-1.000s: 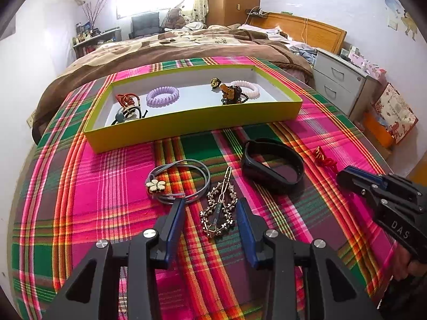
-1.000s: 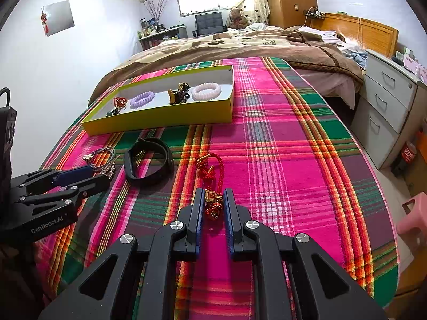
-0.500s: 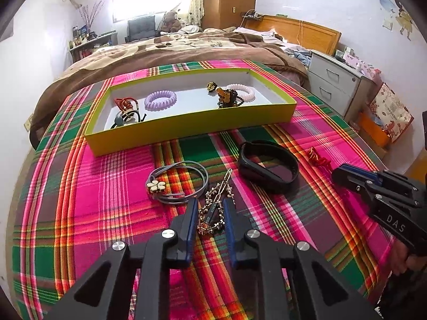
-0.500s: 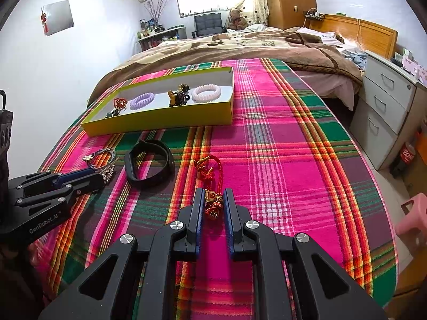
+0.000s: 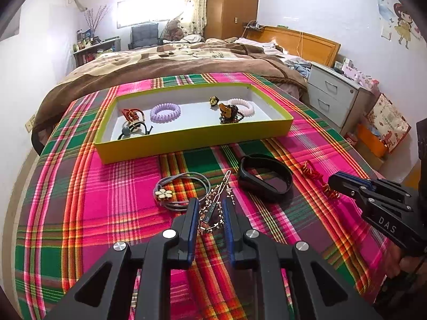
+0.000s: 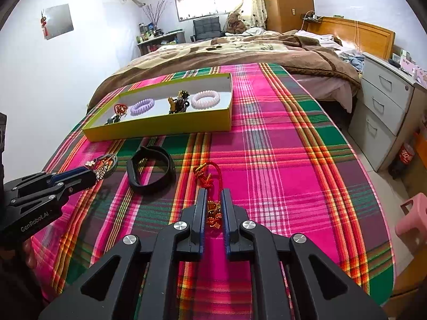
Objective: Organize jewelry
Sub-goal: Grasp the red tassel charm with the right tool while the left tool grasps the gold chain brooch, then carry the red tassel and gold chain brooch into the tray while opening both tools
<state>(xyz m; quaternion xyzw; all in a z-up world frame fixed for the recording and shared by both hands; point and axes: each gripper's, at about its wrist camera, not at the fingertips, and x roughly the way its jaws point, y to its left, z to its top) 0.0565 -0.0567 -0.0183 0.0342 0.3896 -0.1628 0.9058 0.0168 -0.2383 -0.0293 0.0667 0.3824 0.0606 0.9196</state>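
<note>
Plaid-covered desk (image 5: 80, 213), bedroom beyond: near the yellow tray (image 5: 192, 144), left tongs (image 5: 210, 213) have just closed on a beaded hairpin (image 5: 213, 208); further right, right tongs (image 6: 213, 208) clamp a red knotted charm (image 6: 212, 210). Lifting both straight up should prevent snags.

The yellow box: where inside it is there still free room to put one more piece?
In the yellow box, the bare floor lies between the purple coil tie and the gold charm, toward the front wall. The left end is crowded with a red clip and a black tie.
</note>
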